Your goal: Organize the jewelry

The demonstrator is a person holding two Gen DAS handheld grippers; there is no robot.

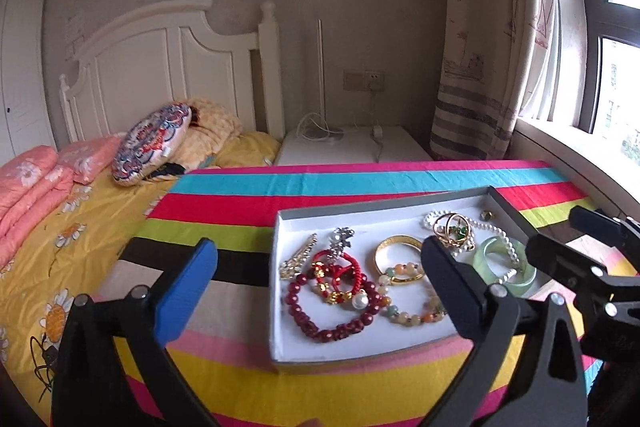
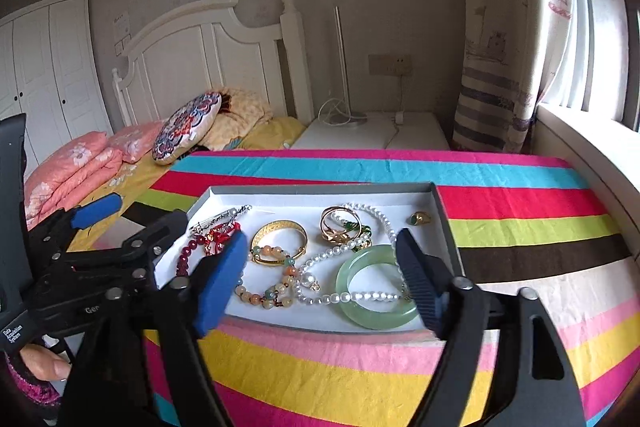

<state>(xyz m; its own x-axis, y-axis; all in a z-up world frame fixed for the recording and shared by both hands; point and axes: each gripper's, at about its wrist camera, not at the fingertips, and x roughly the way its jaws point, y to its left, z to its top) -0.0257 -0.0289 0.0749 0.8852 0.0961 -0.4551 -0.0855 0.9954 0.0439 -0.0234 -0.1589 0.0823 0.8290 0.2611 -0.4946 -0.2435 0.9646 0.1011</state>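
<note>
Bedroom walls, a white headboard [image 1: 160,67] and a striped curtain [image 2: 492,99] stand behind a table [image 2: 520,211] covered in a bright striped cloth. Ahead of both grippers on that cloth sits a shallow grey tray [image 2: 448,227] with a white floor, holding all the jewelry.

Left gripper [image 1: 320,291] hangs over the near edge of the table with its jaws spread wide and nothing between them. Just ahead of it, between its two fingers, lie a dark red bead bracelet [image 1: 320,319] and a red cord bracelet [image 1: 340,275] with gold charms, the two overlapping. Close to its right finger lie a gold bangle [image 1: 400,259] and a bracelet of pale mixed beads [image 1: 408,311], which touch each other.

Right gripper [image 2: 324,283] is likewise opened wide and empty, low over the tray's near side. Between its fingers lies a pearl necklace [image 2: 352,297], draped across a pale green jade bangle [image 2: 376,287] that sits just beside its right finger. Further ahead of it lies a tangle of gold rings with green stones [image 2: 340,223], and beyond the right finger, near the tray's far corner, a single gold ring with a green stone [image 2: 420,218], apart from the rest.
</note>
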